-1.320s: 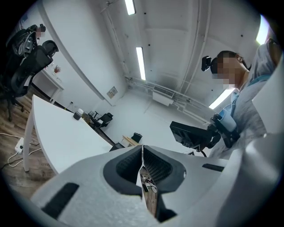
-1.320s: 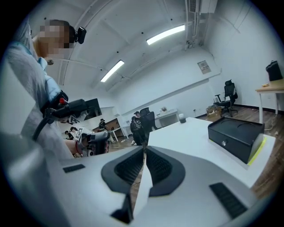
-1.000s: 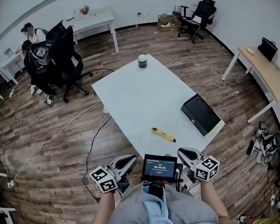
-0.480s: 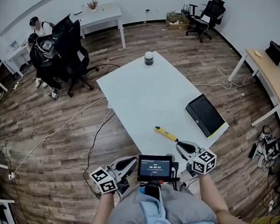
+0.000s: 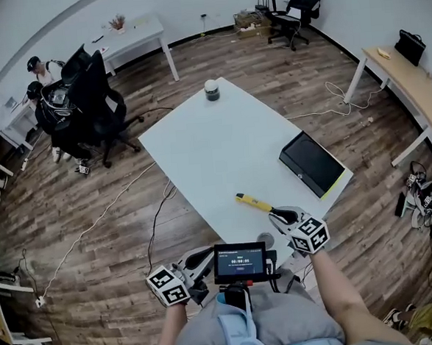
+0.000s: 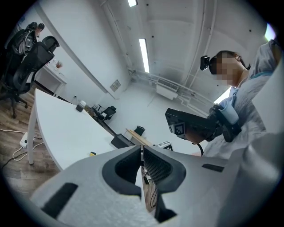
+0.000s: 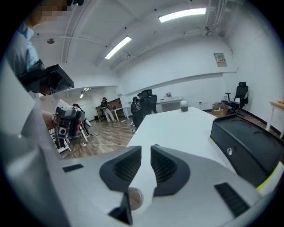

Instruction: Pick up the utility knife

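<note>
We hold the right hand-held gripper (image 5: 275, 214), jaws barely parted and empty, just beside the slim yellow utility knife (image 5: 252, 202) on the white bench (image 5: 214, 146); the left hand-held gripper (image 5: 206, 256) is closed, empty.

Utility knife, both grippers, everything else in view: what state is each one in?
utility knife, lying flat on the table, not gripped.
right gripper, fingers just opened to a narrow gap, empty.
left gripper, fingers together, empty.
black case, closed, flat.
screen, lit.

The utility knife (image 5: 253, 202) is yellow, the table (image 5: 207, 146) white, the case (image 5: 310, 165) black, the floor (image 5: 95, 243) brown.
</note>
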Motion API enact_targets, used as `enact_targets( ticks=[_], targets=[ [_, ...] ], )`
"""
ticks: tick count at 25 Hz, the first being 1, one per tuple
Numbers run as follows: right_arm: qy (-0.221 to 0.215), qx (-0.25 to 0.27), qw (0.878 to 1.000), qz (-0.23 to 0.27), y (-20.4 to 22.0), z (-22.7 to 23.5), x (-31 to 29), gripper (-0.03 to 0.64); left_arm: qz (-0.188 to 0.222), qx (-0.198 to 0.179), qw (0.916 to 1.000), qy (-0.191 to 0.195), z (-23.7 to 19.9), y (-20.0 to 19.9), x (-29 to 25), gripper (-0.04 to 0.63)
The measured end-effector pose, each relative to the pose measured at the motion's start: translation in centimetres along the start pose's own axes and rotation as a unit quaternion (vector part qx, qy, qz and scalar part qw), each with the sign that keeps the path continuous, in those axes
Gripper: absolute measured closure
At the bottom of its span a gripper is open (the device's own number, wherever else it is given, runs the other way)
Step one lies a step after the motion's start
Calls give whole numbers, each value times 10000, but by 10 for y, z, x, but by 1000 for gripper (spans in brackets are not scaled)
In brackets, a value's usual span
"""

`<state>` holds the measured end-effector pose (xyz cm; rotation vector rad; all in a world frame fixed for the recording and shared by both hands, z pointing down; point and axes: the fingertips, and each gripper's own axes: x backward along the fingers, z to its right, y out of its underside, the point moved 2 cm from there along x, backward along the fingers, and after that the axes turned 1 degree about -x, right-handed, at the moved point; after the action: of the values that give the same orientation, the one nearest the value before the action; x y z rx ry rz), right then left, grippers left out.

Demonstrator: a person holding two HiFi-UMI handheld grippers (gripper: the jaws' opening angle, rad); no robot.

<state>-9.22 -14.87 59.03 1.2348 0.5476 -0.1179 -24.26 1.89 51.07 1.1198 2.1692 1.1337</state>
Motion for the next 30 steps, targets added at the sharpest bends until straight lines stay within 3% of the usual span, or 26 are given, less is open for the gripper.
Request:
enact_targets(
  ticks=[4, 13, 19, 30],
  targets=[
    [-7, 58, 9999, -129, 5, 3, -10, 526, -185, 85, 9998, 43, -3, 5, -1, 577],
    [63, 234, 9993, -282, 21, 19, -20, 492, -790, 199, 9963, 256, 0, 22, -27, 577],
    [-66, 378, 9979, -522, 27, 26, -33, 477, -1010, 237, 9936, 452, 8, 26, -45, 577],
    [-138, 943, 9893, -1105, 38, 34, -65, 463, -1183, 359, 9914, 422, 4, 32, -52, 577]
  ],
)
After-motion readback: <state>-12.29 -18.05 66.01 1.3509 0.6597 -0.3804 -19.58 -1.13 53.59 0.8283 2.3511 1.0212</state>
